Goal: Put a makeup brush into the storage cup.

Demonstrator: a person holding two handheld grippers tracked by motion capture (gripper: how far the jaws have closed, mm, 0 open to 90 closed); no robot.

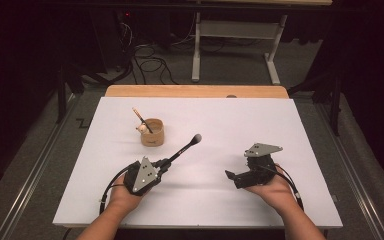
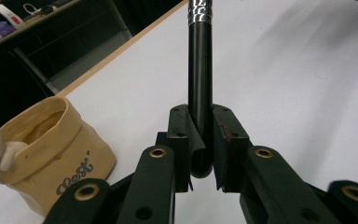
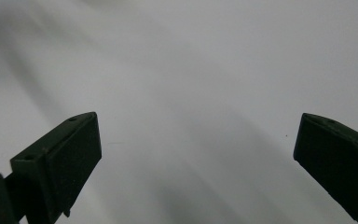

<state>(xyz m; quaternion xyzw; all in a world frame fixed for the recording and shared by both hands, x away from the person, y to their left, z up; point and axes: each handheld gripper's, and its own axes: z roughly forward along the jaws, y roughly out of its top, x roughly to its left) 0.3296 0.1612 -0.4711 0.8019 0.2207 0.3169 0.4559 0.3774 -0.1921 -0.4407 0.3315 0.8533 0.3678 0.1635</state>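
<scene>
Brush in my left hand-held gripper, cup not yet reached.

High view: my left hand-held gripper is clamped on the butt end of a black makeup brush, which angles up and away with its soft tip near the tan cup but apart from it; the cup already holds a pencil-like stick and stands on the white bench. I judge the step as carrying the brush to the cup; the next move calls for lifting, tipping the handle and lowering it inside the rim. My right hand-held gripper rests low on the bench, well apart from the cup.
Left gripper view: jaws pinched onto the brush handle, cup at the left.
Right gripper view: jaws wide apart, nothing between them, bare bench below.
</scene>
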